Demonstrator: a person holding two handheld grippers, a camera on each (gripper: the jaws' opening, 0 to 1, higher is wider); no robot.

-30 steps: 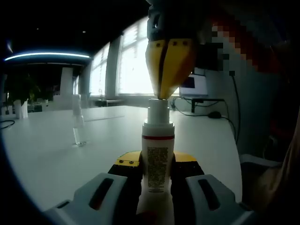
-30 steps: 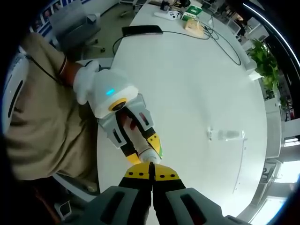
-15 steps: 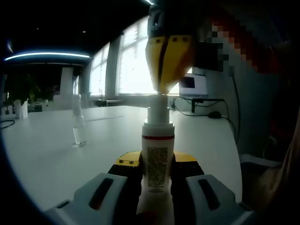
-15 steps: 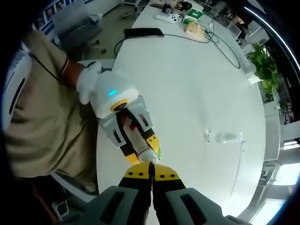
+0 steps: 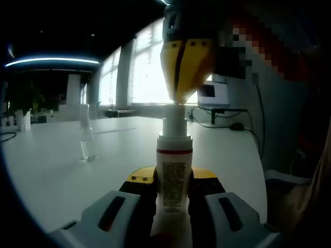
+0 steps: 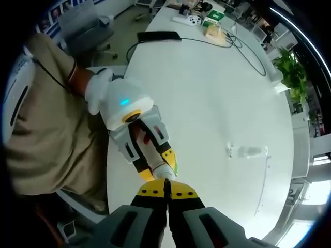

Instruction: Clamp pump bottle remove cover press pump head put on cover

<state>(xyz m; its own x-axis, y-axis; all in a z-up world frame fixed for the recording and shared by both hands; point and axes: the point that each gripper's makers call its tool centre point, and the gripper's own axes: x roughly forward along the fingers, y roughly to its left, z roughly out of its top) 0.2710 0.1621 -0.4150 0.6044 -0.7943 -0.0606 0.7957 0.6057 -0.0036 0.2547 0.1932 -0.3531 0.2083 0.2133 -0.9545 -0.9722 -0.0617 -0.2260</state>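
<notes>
Standing upright between the yellow-tipped jaws of the left gripper (image 5: 174, 188), a white pump bottle (image 5: 174, 175) with a red band under its collar is clamped at its body, low in the left gripper view. At 12 o'clock above it, the right gripper (image 5: 181, 103) points down with its jaws pressed together, their tips touching the top of the pump head (image 5: 174, 120). At 9 o'clock from the bottle, well apart, a clear cover (image 5: 86, 138) stands on the white table (image 5: 62, 170). In the right gripper view, the closed right gripper (image 6: 166, 182) meets the bottle top, and a gloved hand (image 6: 98, 89) holds the left gripper (image 6: 155, 163) at 11 o'clock; the cover (image 6: 248, 151) lies at 3 o'clock.
</notes>
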